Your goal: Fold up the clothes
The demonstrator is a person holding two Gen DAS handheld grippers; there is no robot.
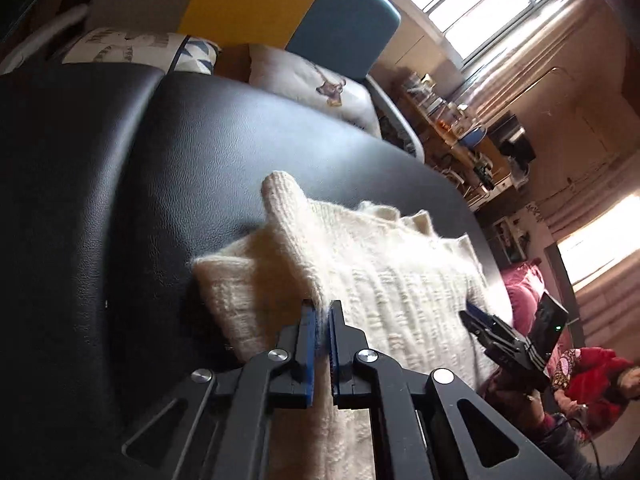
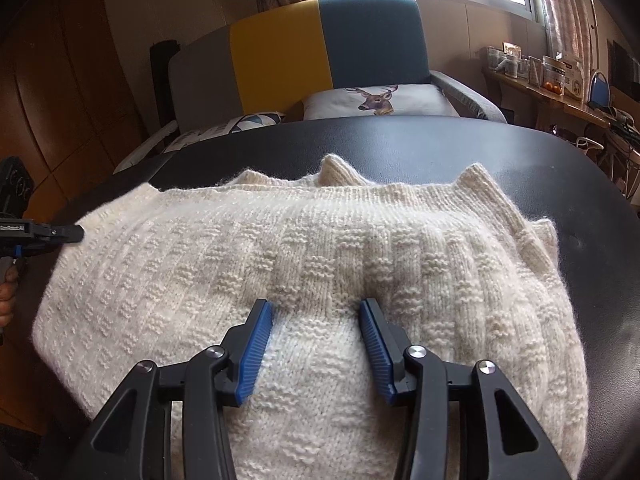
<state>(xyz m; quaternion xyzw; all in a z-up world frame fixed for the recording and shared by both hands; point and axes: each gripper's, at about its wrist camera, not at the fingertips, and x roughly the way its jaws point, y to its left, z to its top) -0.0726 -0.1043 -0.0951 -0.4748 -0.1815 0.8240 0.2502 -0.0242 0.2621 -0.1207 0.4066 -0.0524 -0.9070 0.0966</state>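
A cream knitted sweater (image 1: 380,272) (image 2: 320,248) lies folded in layers on a black padded table (image 1: 200,140) (image 2: 440,140). My left gripper (image 1: 321,314) is shut on the sweater's left edge, a fold of knit pinched between its blue pads and lifted slightly. In the right wrist view the left gripper (image 2: 76,234) shows at the sweater's left side. My right gripper (image 2: 316,308) stands open over the sweater's near middle, its pads apart with knit beneath them. In the left wrist view the right gripper (image 1: 470,316) touches the sweater's right side.
Behind the table stands a grey, yellow and teal sofa (image 2: 320,48) with a deer cushion (image 2: 376,100). A cluttered shelf (image 2: 560,80) runs along the right wall under the window. A person's red sleeve (image 1: 592,376) and hand (image 2: 6,292) show at the edges.
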